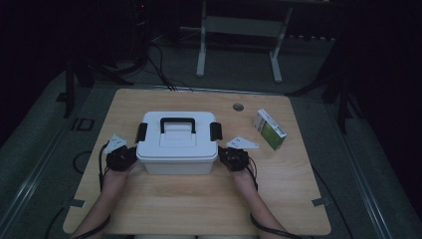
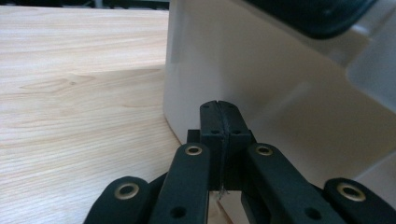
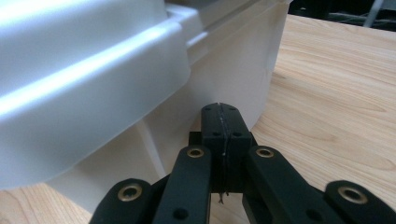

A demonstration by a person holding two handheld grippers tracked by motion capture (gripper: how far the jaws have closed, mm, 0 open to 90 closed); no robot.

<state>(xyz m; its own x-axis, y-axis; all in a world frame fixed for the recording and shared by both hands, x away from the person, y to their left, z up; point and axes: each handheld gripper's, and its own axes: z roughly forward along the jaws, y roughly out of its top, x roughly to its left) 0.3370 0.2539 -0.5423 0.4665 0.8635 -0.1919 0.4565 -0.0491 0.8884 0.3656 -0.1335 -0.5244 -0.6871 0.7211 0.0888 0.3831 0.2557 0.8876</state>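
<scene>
A white plastic box (image 1: 176, 149) with a black carry handle (image 1: 177, 122) and black side latches sits in the middle of the wooden table (image 1: 199, 209). My left gripper (image 1: 130, 155) is shut and empty, tips right at the box's left side wall (image 2: 261, 74), below the left latch (image 2: 322, 18). My right gripper (image 1: 225, 154) is also shut and empty, tips against the box's right wall (image 3: 187, 126) under the lid's overhanging rim (image 3: 93, 74). In both gripper views the black jaws meet with no gap: left gripper (image 2: 223, 109), right gripper (image 3: 223, 112).
A small green and white carton (image 1: 269, 129) lies on the table to the right of the box. A round cable hole (image 1: 238, 106) is near the far edge. Beyond the table, a metal frame stand (image 1: 239, 45) and cables on a dark floor.
</scene>
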